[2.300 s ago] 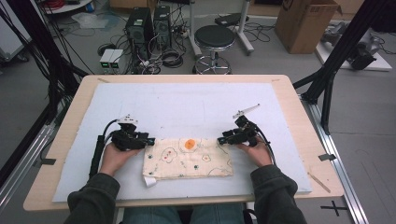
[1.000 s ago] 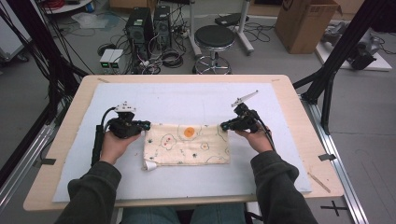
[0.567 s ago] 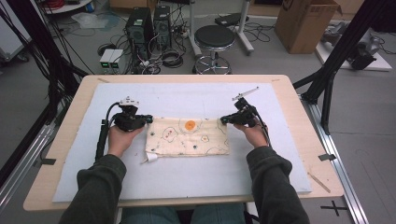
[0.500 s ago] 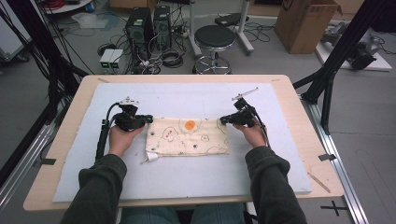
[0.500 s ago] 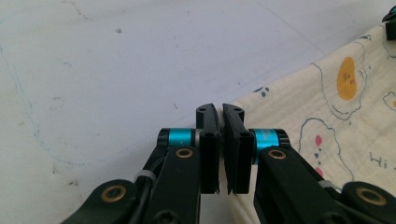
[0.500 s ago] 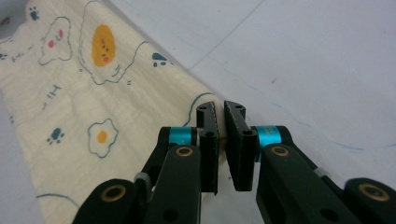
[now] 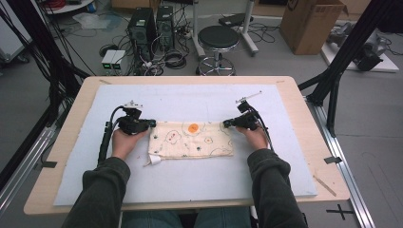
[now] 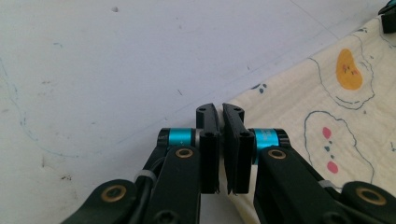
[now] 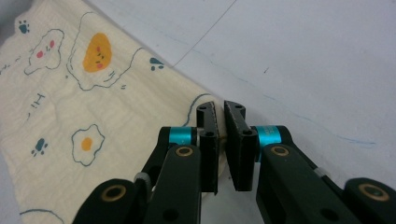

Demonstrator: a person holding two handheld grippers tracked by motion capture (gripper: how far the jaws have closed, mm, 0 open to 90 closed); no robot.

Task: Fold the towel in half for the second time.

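A cream cloth (image 7: 190, 142) printed with fried eggs and paw marks lies flat on the white mat (image 7: 185, 185), its long side running left to right. My left gripper (image 7: 153, 123) is shut on the cloth's far left corner. In the left gripper view the jaws (image 8: 219, 112) stand almost together, and the cloth (image 8: 336, 107) spreads off to the right. My right gripper (image 7: 225, 124) is shut on the far right corner. In the right gripper view the corner sits between the tips (image 9: 219, 109), with the cloth (image 9: 93, 107) running left. Both grippers are low over the mat.
The mat covers most of the wooden table (image 7: 304, 109). A small white tag (image 7: 154, 160) sticks out at the cloth's near left corner. Beyond the far edge stand a stool (image 7: 217, 40), computer cases (image 7: 151, 26) and a cardboard box (image 7: 311, 23).
Both hands have carried the cloth away from the person and then lowered it. It now lies farther up the mat, stretched flat between the two grippers.
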